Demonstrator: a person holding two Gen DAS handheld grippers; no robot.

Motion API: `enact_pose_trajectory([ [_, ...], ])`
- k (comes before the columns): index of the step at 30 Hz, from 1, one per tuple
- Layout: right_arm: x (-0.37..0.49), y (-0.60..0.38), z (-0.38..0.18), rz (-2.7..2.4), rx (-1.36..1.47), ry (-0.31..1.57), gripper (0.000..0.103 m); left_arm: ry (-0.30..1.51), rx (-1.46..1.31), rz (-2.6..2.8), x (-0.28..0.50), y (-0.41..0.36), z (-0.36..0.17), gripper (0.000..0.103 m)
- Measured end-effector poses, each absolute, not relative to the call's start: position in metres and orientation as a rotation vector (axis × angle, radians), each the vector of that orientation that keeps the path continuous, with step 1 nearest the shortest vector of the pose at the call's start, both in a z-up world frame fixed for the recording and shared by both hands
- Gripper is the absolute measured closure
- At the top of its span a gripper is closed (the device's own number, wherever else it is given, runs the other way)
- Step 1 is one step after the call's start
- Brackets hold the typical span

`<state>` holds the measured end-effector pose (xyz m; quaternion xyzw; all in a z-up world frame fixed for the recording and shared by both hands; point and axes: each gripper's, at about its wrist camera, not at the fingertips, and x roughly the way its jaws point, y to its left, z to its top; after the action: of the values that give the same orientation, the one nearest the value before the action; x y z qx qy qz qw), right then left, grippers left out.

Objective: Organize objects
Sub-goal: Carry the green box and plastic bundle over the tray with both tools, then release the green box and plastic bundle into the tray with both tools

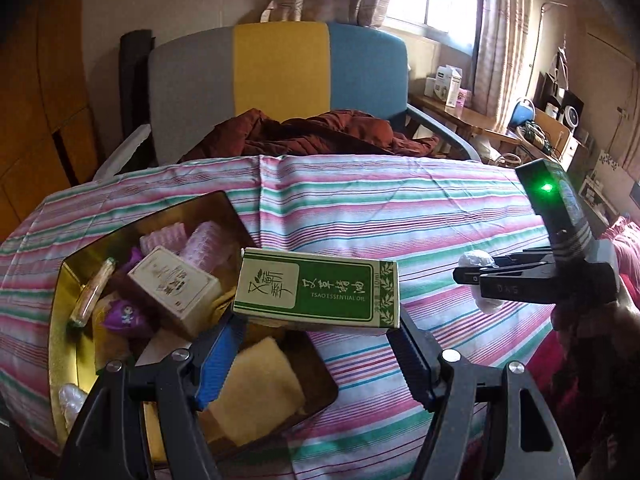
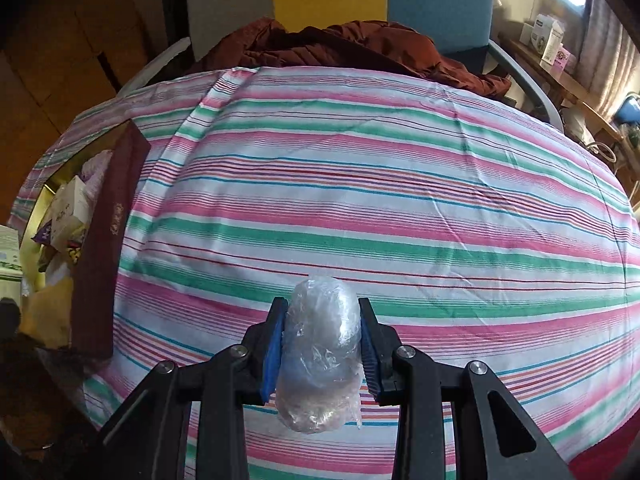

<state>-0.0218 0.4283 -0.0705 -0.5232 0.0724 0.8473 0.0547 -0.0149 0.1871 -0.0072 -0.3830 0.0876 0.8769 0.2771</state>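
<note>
My left gripper (image 1: pixel 316 344) is shut on a green and cream essential oil box (image 1: pixel 318 288), held flat above the right edge of an open gold-lined tin (image 1: pixel 64 320). Inside the tin lie a cream box (image 1: pixel 176 292), a small glass vial (image 1: pixel 92 292), purple packets (image 1: pixel 124 316), pink bubble-wrapped rolls (image 1: pixel 204 244) and a yellow cloth (image 1: pixel 252 392). My right gripper (image 2: pixel 322 344) is shut on a plastic-wrapped bundle (image 2: pixel 320 352) above the striped cloth. In the left wrist view that gripper (image 1: pixel 476 280) hovers at the right with the bundle (image 1: pixel 474 260). The tin's dark red wall (image 2: pixel 108 240) shows at the left of the right wrist view.
A pink, green and white striped cloth (image 2: pixel 380 184) covers the table. Behind it stands a grey, yellow and blue chair (image 1: pixel 280 80) with a rust-brown jacket (image 1: pixel 320 132) on the seat. A cluttered wooden shelf (image 1: pixel 460 108) runs under the window at the right.
</note>
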Motion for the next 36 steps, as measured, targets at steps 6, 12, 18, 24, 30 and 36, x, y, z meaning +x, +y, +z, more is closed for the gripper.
enact_pose_trajectory([
  [6, -0.021, 0.379, -0.042, 2.730, -1.543, 0.272, 0.068, 0.141, -1.064, 2.425, -0.027, 0.141, -0.002, 0.030],
  [12, -0.028, 0.315, -0.023, 2.910, -1.559, 0.326, 0.068, -0.008, -1.116, 2.554, -0.043, 0.069, 0.004, 0.030],
  [18, -0.040, 0.249, -0.017, 3.052, -1.640, 0.313, 0.068, -0.154, -1.172, 2.687, -0.057, -0.007, -0.001, 0.030],
  [24, -0.061, 0.216, -0.015, 3.097, -1.673, 0.330, 0.068, -0.284, -1.207, 2.693, -0.067, -0.040, -0.009, 0.030],
  [30, -0.082, 0.201, -0.013, 3.091, -1.695, 0.425, 0.067, -0.292, -1.230, 2.617, -0.081, -0.025, -0.016, 0.030],
  [36, -0.101, 0.189, -0.021, 3.059, -1.738, 0.454, 0.052, -0.270, -1.291, 2.593, -0.107, -0.003, -0.032, 0.029],
])
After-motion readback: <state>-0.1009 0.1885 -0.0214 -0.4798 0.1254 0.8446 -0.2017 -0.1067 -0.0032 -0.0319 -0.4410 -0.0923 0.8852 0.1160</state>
